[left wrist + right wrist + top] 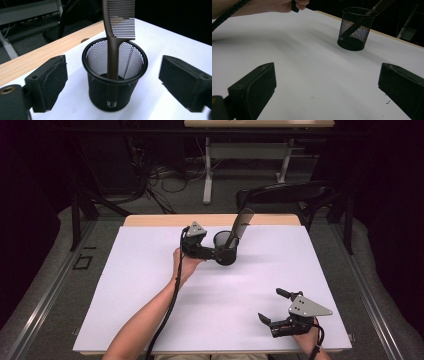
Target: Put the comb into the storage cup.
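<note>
The left tongs stand spread just beside the mesh cup, pinching nothing; the comb leans handle-down inside it, propped by the rim. Bare table surrounds them. Near the front edge, the right tongs hover spread, empty.

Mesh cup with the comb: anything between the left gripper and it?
Nothing visible. The left gripper is open, its jaws standing either side of the mesh cup without touching it. The comb stands in the cup, leaning on the rim. Only bare white table surrounds it.
</note>
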Demonstrator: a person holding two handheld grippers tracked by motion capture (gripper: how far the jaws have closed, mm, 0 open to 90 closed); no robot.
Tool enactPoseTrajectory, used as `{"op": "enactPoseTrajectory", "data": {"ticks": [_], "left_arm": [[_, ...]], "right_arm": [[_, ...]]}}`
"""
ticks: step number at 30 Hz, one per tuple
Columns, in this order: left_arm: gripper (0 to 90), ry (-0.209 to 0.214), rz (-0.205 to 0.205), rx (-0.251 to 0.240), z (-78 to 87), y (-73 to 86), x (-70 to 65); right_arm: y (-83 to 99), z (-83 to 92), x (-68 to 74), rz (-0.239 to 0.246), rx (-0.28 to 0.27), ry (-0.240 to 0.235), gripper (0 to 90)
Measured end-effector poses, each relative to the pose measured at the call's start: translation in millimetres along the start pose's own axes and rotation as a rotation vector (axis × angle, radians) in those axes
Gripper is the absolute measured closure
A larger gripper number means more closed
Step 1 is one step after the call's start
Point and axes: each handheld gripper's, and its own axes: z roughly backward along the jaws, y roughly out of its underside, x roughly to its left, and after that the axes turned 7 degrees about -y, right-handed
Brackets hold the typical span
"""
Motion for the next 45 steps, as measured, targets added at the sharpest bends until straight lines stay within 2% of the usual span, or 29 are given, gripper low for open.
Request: {"op": "enactPoseTrajectory", "data": {"ticks": [6,13,36,45], "left_arm": [[2.2,-0.003,-0.025,0.035,12.4,4.5,4.6],[0.1,-0.014,-0.023,0.057,25.4,10.6,10.4],[0.0,-0.060,-0.050,0.075,66.2,21.4,22.5],[0.0,-0.085,-0.036,0.078,83.2,30.5,28.8]], "right_arm": [[-0.1,-0.6,0.4,0.000,0.001,0.000,1.1],[-0.1,-0.7,0.4,-0.001,0.002,0.001,1.2],[0.8,-0.9,-1.1,-0.004,-0.001,0.002,1.1],[1.1,2.3,0.5,-0.012,0.000,0.004,1.1]]}}
